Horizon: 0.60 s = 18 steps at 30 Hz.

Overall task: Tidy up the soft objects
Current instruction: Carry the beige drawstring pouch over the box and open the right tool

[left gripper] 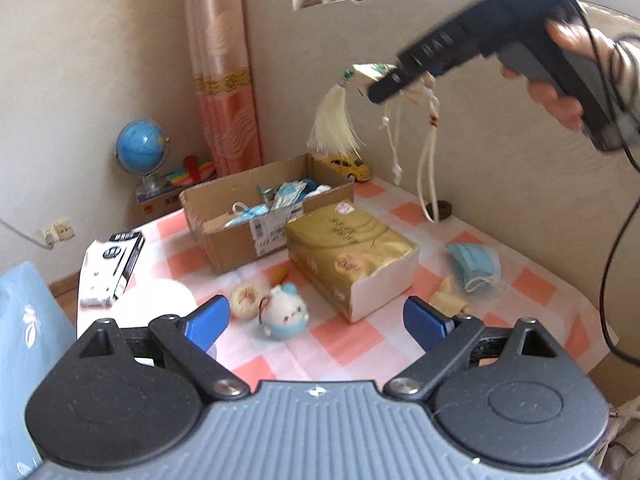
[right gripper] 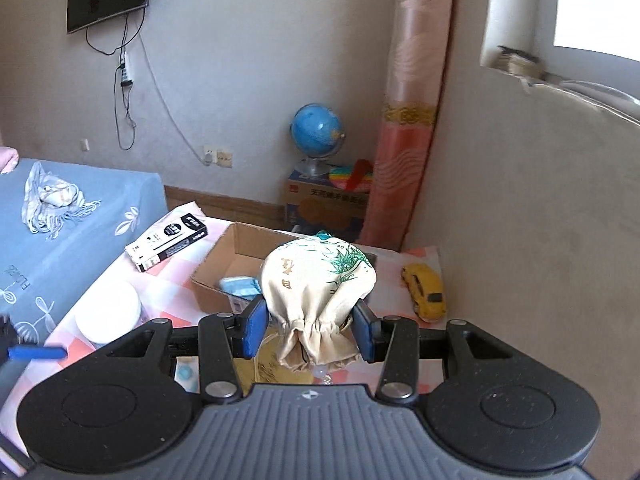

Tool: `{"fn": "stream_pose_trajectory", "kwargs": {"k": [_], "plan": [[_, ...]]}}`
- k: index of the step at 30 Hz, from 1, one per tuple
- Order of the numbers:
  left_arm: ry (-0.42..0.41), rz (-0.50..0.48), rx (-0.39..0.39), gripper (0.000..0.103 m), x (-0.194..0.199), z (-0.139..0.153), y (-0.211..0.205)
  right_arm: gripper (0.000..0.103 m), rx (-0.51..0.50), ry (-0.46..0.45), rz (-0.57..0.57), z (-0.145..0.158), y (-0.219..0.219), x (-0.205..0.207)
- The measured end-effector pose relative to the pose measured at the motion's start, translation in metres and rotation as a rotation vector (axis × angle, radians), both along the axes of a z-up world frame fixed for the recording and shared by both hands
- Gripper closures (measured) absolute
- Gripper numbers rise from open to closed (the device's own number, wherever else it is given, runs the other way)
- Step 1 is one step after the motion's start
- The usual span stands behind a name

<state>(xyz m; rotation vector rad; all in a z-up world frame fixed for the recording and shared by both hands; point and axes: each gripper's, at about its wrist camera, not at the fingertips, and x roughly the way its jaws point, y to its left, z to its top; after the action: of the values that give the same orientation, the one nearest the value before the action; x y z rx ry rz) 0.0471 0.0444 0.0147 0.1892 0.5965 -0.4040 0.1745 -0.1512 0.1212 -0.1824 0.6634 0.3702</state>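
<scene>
Box [left gripper: 240,232] already holds some masks. Right gripper [right gripper: 310,330] fingers pinch pouch [right gripper: 316,280] above box, not dropped yet. Left gripper [left gripper: 316,320] fingers wide, empty. Mask [left gripper: 474,266], plush [left gripper: 282,314] remain on table [left gripper: 520,280].

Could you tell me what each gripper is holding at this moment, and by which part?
The right gripper pinches the cream drawstring pouch at its gathered neck, tassel and cords dangling. The left gripper is open and holds nothing.

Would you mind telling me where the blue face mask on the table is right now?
In the left wrist view, the blue face mask lies crumpled on the checked tablecloth, right of the gold tissue pack, outside the cardboard box.
</scene>
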Motion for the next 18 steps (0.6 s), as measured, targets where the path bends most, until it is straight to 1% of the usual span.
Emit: {"fn": "stream_pose_trajectory", "kwargs": {"k": [5, 11, 13, 15, 18], "plan": [[0.028, 0.035, -0.016, 0.009, -0.004, -0.012, 0.012, 0.053, 0.021, 0.086, -0.039, 0.001, 0.019, 0.033], [0.051, 0.041, -0.037, 0.009, -0.008, -0.022, 0.019, 0.053, 0.011, 0.184, -0.181, 0.000, 0.036, 0.078], [0.053, 0.045, -0.042, 0.009, -0.010, -0.025, 0.021, 0.053, 0.012, 0.202, -0.229, 0.003, 0.042, 0.094], [0.062, 0.049, -0.053, 0.009, -0.012, -0.027, 0.024, 0.053, 0.008, 0.222, -0.242, 0.003, 0.049, 0.106], [0.079, 0.063, -0.070, 0.009, -0.013, -0.031, 0.030, 0.053, 0.040, 0.293, -0.236, 0.001, 0.060, 0.121]]}}
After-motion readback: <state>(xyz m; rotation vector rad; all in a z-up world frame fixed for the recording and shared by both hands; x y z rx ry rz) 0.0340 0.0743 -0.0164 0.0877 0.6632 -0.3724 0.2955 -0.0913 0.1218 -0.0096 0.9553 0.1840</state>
